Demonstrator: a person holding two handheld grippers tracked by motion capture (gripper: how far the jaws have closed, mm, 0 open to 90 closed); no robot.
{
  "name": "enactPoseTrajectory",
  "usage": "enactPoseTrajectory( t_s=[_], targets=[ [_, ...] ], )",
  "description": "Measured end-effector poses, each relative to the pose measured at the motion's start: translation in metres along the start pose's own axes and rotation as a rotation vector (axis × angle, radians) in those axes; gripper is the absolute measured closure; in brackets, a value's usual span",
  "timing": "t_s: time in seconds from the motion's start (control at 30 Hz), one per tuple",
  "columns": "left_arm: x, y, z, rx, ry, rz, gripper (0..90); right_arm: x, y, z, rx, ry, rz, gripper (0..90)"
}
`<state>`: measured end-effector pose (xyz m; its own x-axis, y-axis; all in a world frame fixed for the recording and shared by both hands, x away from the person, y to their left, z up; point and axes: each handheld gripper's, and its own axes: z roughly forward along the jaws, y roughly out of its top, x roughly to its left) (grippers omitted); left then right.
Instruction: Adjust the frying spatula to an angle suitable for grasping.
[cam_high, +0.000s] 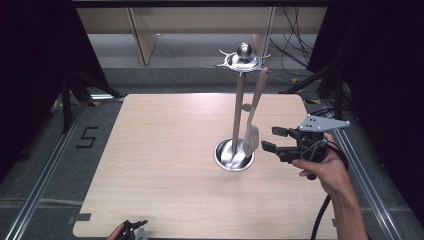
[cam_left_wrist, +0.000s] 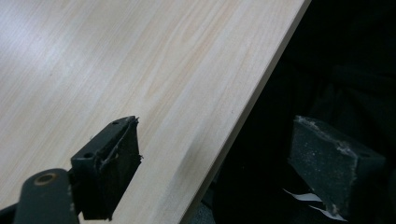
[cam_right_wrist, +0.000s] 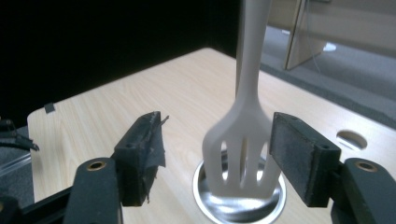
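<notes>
Hanging spatula (cam_right_wrist: 243, 154) between spread right gripper (cam_right_wrist: 217, 154) jaws

Evenly lit table, dark surroundings, blurred spatula (cam_right_wrist: 244, 154).

One readable mark is showing: a black digit "5" (cam_high: 87, 137), taped onto the grey floor left of the worktop (cam_high: 165, 165), near its far-left corner. The high view is showing it as blocky, angular strokes. Nothing else is reading as text: no labels, brands or numbers on the worktop or in either gripper view.
</notes>
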<state>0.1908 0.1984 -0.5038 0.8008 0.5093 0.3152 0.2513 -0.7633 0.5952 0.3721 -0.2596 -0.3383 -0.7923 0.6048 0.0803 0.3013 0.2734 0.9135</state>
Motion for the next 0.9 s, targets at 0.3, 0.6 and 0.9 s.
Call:
enactPoseTrajectory(
  t_s=[0.3,0.6,0.9],
  targets=[
    [0.000,0.000,0.000,0.001,-0.002,0.000,15.5,-0.003,-0.017,0.002,0.059,-0.007,0.005,33.9],
    [0.000,0.000,0.000,0.005,0.005,-0.001,15.5,-0.004,-0.035,0.002,0.093,-0.032,0.019,32.7],
    [0.001,-0.001,0.001,-0.001,-0.020,-0.006,15.5,-0.004,-0.045,0.007,0.085,-0.050,0.027,31.3]
  ],
)
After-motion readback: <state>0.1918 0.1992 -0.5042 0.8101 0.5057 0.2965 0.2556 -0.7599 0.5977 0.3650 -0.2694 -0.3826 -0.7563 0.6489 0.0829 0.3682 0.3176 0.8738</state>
